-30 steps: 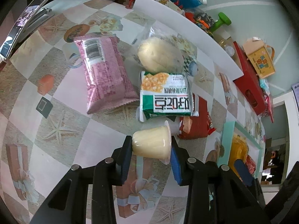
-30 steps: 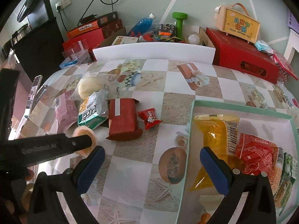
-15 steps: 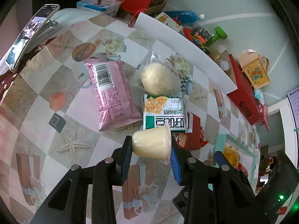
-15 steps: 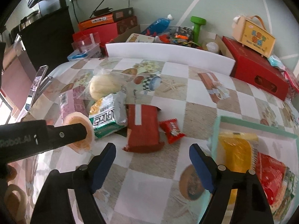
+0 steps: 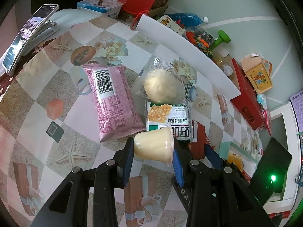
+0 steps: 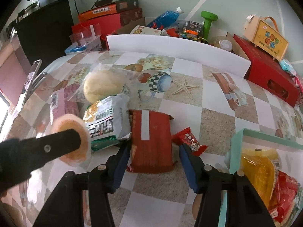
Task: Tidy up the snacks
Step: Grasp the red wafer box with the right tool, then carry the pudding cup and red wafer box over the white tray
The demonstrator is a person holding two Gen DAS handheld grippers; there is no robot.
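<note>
My left gripper (image 5: 153,147) is shut on a pale yellow pudding cup (image 5: 154,144) and holds it above the table; the cup also shows in the right wrist view (image 6: 73,135). My right gripper (image 6: 153,151) is open, its fingers either side of a dark red snack pack (image 6: 151,139) lying on the table. Beside that lie a small red candy pack (image 6: 191,141), a green-white pack (image 5: 167,119), a pink pack (image 5: 111,98) and a bagged bun (image 5: 162,89). A teal tray (image 6: 265,136) at the right holds yellow and red packs.
A white foam board (image 6: 176,45) stands along the table's far edge, with red boxes, a blue bottle (image 6: 164,17) and a green dumbbell (image 6: 207,21) behind it. A phone on a stand (image 5: 26,32) sits at the left edge.
My right gripper has moved left and down from the tray to straddle the dark red pack. My left gripper has lifted the pudding cup higher above the table.
</note>
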